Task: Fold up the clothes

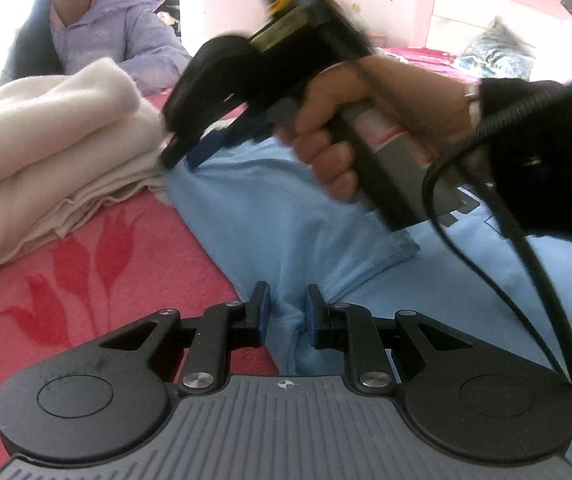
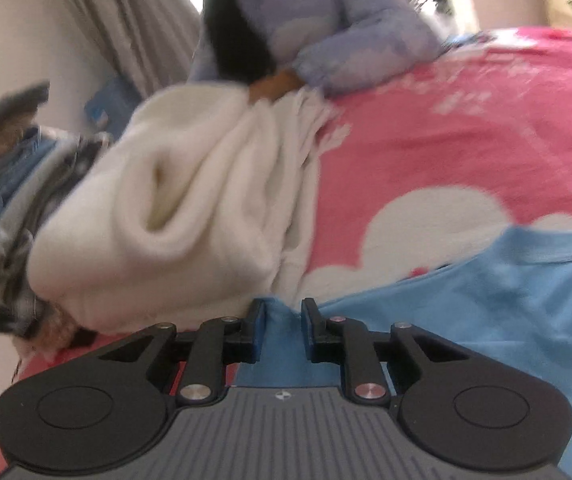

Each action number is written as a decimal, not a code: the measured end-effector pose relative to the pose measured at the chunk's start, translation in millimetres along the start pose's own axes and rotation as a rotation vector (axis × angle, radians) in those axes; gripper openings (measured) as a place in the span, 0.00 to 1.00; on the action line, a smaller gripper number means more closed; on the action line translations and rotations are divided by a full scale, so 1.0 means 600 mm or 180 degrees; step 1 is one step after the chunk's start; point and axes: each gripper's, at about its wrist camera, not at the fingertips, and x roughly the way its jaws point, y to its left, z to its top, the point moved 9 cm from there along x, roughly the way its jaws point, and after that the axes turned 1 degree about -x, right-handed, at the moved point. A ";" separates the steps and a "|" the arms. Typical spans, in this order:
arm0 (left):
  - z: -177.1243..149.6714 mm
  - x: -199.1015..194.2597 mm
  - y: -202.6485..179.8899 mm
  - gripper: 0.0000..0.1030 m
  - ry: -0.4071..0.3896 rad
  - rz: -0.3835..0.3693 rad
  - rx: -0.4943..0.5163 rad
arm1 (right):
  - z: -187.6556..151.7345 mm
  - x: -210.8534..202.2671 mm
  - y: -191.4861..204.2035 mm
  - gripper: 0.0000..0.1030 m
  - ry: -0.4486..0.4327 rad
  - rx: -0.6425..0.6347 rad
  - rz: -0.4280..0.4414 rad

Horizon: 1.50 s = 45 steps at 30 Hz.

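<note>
Bedcover [image 2: 466, 132]: pink, soft-looking cloth with white cloud shapes in the right wrist view and red tulip shapes in the left wrist view; it carries everything else.
Light blue garment [image 1: 286, 220]: one, thin smooth knit, spread flat on the bedcover with a stitched hem and soft creases.
Cream pile [image 1: 49, 136]: one stack of thick, fleecy folded cloth, touching the blue garment's far edge.
Person in lilac padded jacket [image 1: 117, 28]: one, at the far side of the bed, a hand on the cream pile.
Left gripper [image 1: 286, 312]: black linkage, blue pads, fingers pinching a raised fold of the blue garment.
Right gripper [image 2: 283, 320]: same build, held in a hand [image 1: 342, 120], fingers clamping the blue garment's edge beside the cream pile.
</note>
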 end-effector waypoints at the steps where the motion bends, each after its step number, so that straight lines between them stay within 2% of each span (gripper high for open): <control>1: 0.000 -0.001 0.001 0.18 -0.0005 -0.0008 -0.0002 | 0.008 -0.025 -0.010 0.23 -0.0087 0.0066 -0.0015; 4: 0.000 -0.004 0.002 0.18 -0.0014 -0.0033 0.0001 | 0.023 -0.099 -0.045 0.23 -0.0257 0.0247 -0.0112; 9: 0.002 -0.006 0.003 0.19 -0.0010 -0.0070 0.0041 | 0.023 -0.229 -0.097 0.23 -0.0403 0.0340 -0.0432; 14: 0.023 -0.017 0.030 0.25 -0.0040 -0.0046 -0.0168 | -0.019 -0.341 -0.138 0.23 -0.0538 0.0370 -0.0966; 18: 0.045 -0.034 0.047 0.28 -0.0141 0.0057 -0.0332 | -0.075 -0.396 -0.190 0.23 -0.0487 0.0610 -0.1333; 23: 0.054 -0.027 0.025 0.29 -0.0032 0.0019 -0.0262 | -0.123 -0.458 -0.264 0.23 -0.0441 0.0946 -0.1814; 27: 0.054 -0.009 -0.012 0.29 0.0064 -0.0042 -0.0186 | -0.132 -0.519 -0.334 0.24 -0.0516 0.1395 -0.2072; 32: 0.072 0.023 -0.063 0.30 0.0051 -0.0188 -0.0068 | -0.082 -0.548 -0.399 0.28 -0.0434 0.1472 -0.2212; 35: 0.096 0.044 -0.091 0.30 -0.0029 -0.0250 0.0074 | -0.026 -0.543 -0.441 0.36 -0.0334 0.1318 -0.2338; 40: 0.169 0.099 -0.133 0.30 -0.0195 -0.0419 0.0216 | 0.043 -0.541 -0.559 0.40 -0.0224 0.1258 -0.2662; 45: 0.255 0.183 -0.195 0.30 -0.0278 -0.0620 0.0377 | 0.051 -0.528 -0.640 0.41 -0.0178 0.1466 -0.2741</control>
